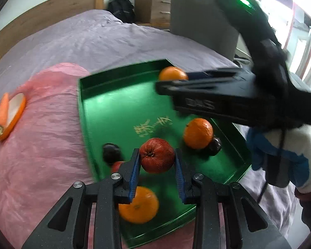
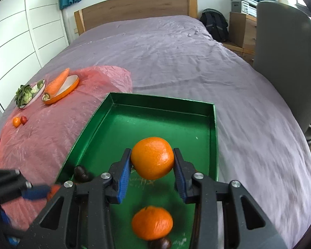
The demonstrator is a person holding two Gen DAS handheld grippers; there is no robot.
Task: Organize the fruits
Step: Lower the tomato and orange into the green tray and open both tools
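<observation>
Dark fruit [image 2: 159, 243] cut off at bottom edge, perhaps a chestnut, red fruit [image 1: 116, 165] half hidden behind gripper finger [image 1: 132, 172], blurred.

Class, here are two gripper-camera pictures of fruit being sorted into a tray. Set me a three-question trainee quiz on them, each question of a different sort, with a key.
1. True or false: the left gripper holds a dark red fruit over the green tray.
2. Multiple choice: what does the right gripper hold? A) an orange B) the carrot C) nothing
3. Fill in: the carrot rests on an orange-rimmed ____ on the pink sheet.

Key: 1 true; 2 A; 3 dish.
</observation>
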